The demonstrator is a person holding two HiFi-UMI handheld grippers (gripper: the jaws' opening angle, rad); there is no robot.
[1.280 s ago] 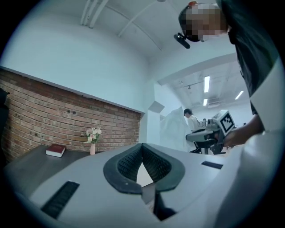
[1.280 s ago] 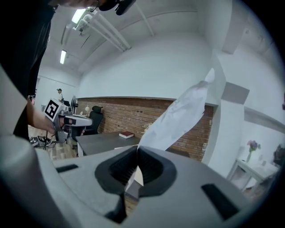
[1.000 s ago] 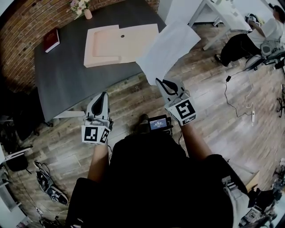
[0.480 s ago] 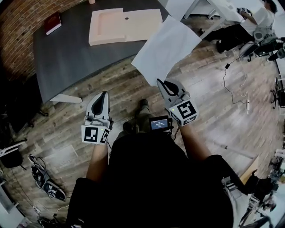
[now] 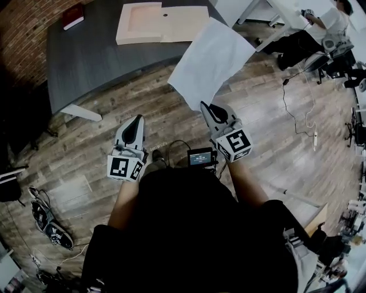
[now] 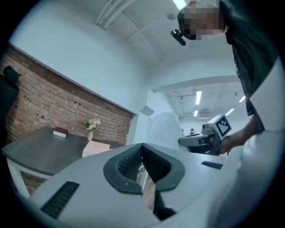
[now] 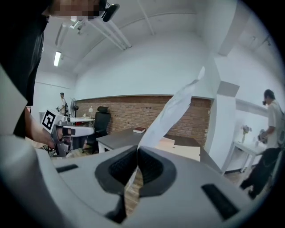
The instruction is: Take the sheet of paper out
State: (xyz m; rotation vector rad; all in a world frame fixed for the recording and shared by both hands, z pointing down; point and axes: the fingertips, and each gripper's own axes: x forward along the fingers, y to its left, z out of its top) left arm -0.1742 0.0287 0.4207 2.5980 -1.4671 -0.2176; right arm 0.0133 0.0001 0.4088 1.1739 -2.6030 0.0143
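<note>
The right gripper (image 5: 207, 107) is clamped on the paper (image 5: 213, 57). In the right gripper view a lower corner of the sheet sits between the 2 closed pads, and the sheet rises from them up and to the right. In the head view the paper is in the air, apart from the table (image 5: 86, 63) and from the beige case (image 5: 163, 23) that lies on it. The sheet is white and a little curved, and it hangs by the near right edge of the table, above the wooden floor (image 5: 269, 149).

The left gripper (image 5: 135, 121) is to the left of the right one, well apart from it and from the paper. In the left gripper view its jaws are together and nothing is between them. Both grippers are on the near side of the table, above the floor.

The table is dark grey. The case lies open and flat at its far side. A red book (image 5: 73, 16) lies at the far left corner. A small screen (image 5: 201, 158) shows between the 2 grippers, on the near side.

At the far right another person (image 5: 320, 31) bends beside a white table (image 5: 286, 14). A cable (image 5: 297, 97) runs over the floor on the right. Shoes (image 5: 48, 220) lie on the floor at the near left.
</note>
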